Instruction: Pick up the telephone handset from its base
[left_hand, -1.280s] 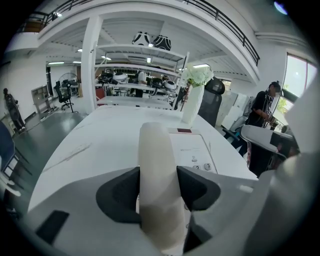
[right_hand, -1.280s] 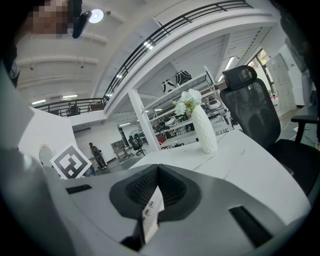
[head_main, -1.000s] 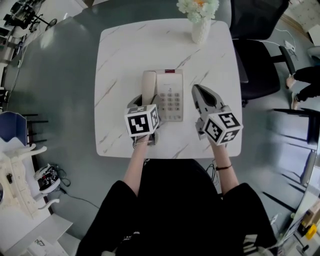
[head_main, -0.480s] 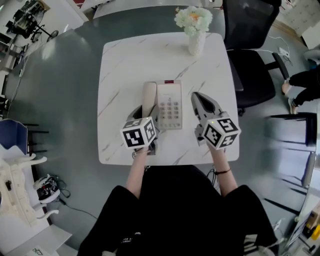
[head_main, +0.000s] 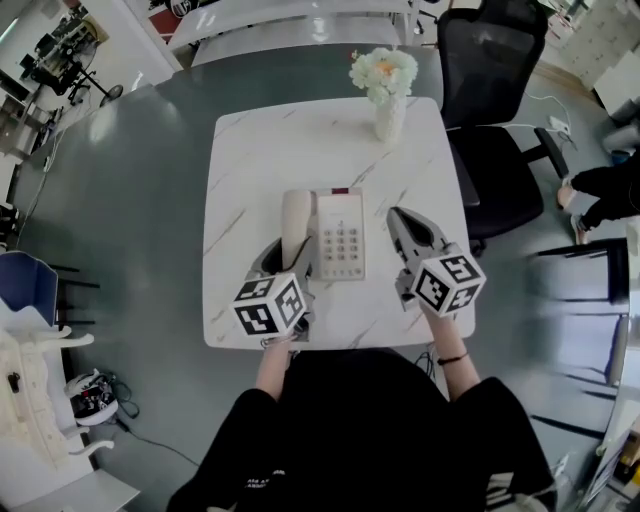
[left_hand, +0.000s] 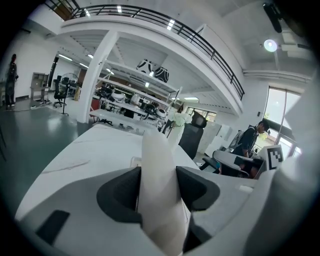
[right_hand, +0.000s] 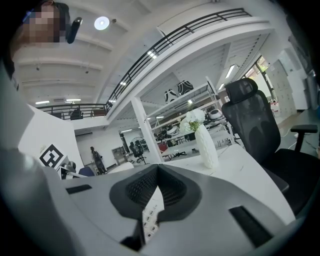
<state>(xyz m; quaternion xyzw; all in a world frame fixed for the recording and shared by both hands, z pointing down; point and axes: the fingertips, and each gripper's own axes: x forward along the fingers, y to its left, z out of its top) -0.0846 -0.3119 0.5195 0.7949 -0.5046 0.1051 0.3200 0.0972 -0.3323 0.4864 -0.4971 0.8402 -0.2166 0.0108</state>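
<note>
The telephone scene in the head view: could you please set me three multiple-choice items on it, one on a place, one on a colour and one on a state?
1. Where does the vase of flowers stand on the table?
A. near the far edge, on the side of the office chair
B. between the two grippers
C. at the near left corner

2. What colour is the telephone base?
A. black
B. red
C. off-white

3. What is between the jaws of the left gripper?
A. nothing
B. the handset
C. a pen

Answers: 1 A, the vase of flowers stands at the far edge, nearest the office chair. 2 C, the telephone base is pale like the marble top. 3 B, the left gripper view shows the jaws closed on the handset.
</note>
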